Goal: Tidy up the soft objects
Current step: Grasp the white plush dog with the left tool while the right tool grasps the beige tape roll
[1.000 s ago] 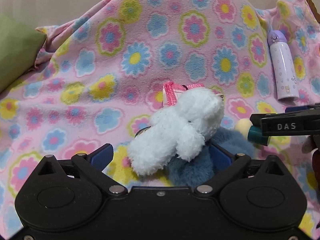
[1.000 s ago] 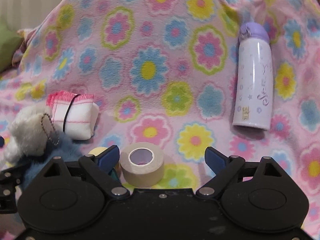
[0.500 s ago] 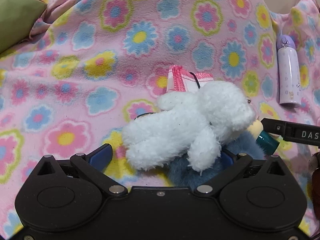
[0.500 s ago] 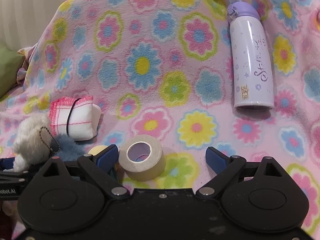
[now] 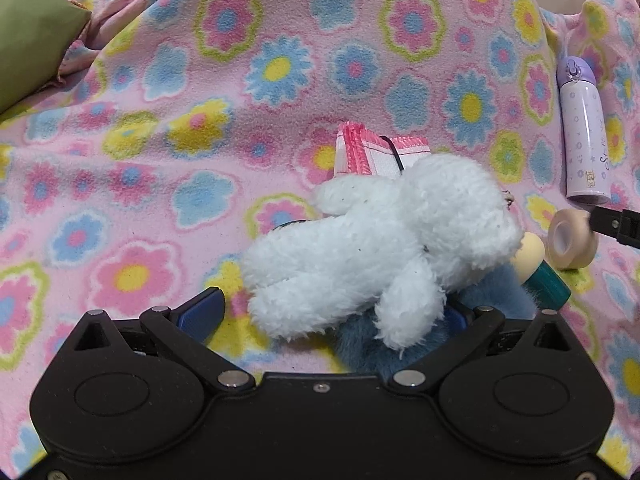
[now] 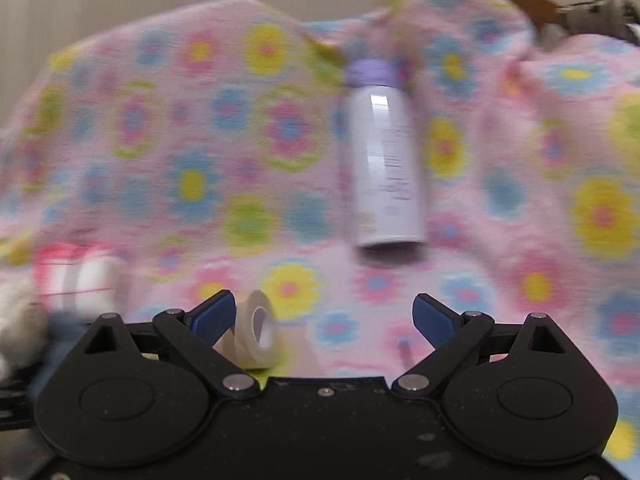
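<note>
A white plush toy [image 5: 384,248] lies on a blue-grey plush [image 5: 400,340] on the flowered blanket [image 5: 160,160], between the fingers of my left gripper [image 5: 332,312], which stands open around them. A folded white cloth with pink edging and a black band [image 5: 372,152] lies just behind the plush. It also shows blurred at the left of the right wrist view [image 6: 76,276]. My right gripper [image 6: 324,316] is open and empty, with a beige tape roll [image 6: 256,332] tipped on edge by its left finger. The right wrist view is blurred.
A lilac bottle [image 6: 384,168] lies on the blanket ahead of my right gripper; it also shows in the left wrist view [image 5: 584,132]. A cream and teal peg [image 5: 540,268] lies beside the plush, near the tape roll [image 5: 572,240]. A green cushion [image 5: 32,36] sits far left.
My left gripper has closed in on the white plush, which looks larger. My right gripper has swung quickly right and lifted, and the tape roll has tipped onto its edge.
</note>
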The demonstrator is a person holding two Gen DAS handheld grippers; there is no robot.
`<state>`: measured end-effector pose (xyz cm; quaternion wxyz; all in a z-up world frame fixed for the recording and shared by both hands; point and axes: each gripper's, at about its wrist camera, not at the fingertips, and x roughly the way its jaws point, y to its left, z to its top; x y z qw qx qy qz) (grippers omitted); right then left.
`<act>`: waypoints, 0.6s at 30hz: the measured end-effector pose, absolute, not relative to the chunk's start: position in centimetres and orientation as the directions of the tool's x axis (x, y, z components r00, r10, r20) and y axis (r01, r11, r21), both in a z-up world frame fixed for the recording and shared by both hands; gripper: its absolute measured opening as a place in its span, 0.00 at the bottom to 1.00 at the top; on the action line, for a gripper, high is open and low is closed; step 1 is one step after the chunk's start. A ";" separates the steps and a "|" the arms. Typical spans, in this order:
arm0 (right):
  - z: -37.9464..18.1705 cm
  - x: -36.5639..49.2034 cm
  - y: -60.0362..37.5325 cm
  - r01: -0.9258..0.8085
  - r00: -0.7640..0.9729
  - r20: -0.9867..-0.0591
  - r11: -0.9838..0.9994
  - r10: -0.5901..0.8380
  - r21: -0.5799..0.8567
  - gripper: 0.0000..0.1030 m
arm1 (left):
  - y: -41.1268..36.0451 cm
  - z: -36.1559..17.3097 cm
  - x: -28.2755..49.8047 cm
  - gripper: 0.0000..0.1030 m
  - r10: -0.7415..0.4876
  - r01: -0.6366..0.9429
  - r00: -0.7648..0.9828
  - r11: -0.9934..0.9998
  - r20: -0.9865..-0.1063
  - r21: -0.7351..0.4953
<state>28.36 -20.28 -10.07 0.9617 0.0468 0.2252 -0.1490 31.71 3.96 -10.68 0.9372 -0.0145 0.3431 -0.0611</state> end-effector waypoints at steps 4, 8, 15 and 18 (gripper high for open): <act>-10.0 28.3 -21.5 0.399 0.801 -0.482 0.917 -0.356 -0.013 0.86 | 3.9 -10.7 31.7 0.98 -0.125 0.105 0.758 0.992 -0.640 -0.069; -10.1 27.7 -20.9 0.367 0.819 -0.465 0.930 -0.338 -0.029 0.86 | 4.0 -10.7 31.7 0.98 -0.126 0.105 0.759 0.992 -0.639 -0.071; -9.4 30.3 -18.4 0.262 0.859 -0.444 0.964 -0.257 -0.051 0.86 | 4.0 -10.7 31.7 0.98 -0.126 0.106 0.759 0.992 -0.639 -0.071; -9.6 32.1 -17.8 0.218 0.853 -0.472 0.974 -0.222 -0.065 0.87 | 4.0 -10.7 31.7 0.98 -0.126 0.106 0.759 0.992 -0.638 -0.071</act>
